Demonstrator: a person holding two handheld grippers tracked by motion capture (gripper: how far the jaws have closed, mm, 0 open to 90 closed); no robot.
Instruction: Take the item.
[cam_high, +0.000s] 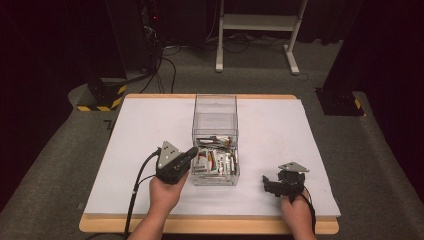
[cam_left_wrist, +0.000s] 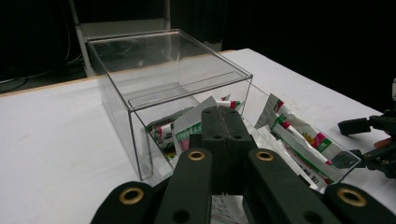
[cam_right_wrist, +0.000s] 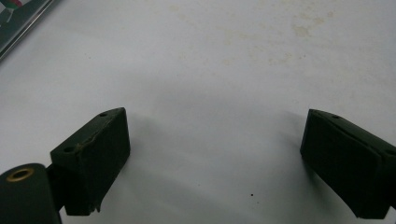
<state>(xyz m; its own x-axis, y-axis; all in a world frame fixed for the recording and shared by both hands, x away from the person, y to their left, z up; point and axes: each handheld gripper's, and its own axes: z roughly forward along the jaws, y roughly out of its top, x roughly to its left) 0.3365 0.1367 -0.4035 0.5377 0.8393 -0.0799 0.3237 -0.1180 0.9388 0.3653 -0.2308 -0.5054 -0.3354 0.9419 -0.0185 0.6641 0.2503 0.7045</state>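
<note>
Left gripper (cam_left_wrist: 223, 122) is pressed together over the packets (cam_left_wrist: 299, 140); right gripper (cam_right_wrist: 212, 163) is spread wide. One packet should probably be pinched slowly.

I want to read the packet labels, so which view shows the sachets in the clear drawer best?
The left gripper view: the sachets sit close, their red and green print visible. The high view shows them small inside the clear drawer. The right gripper view catches just a corner.
</note>
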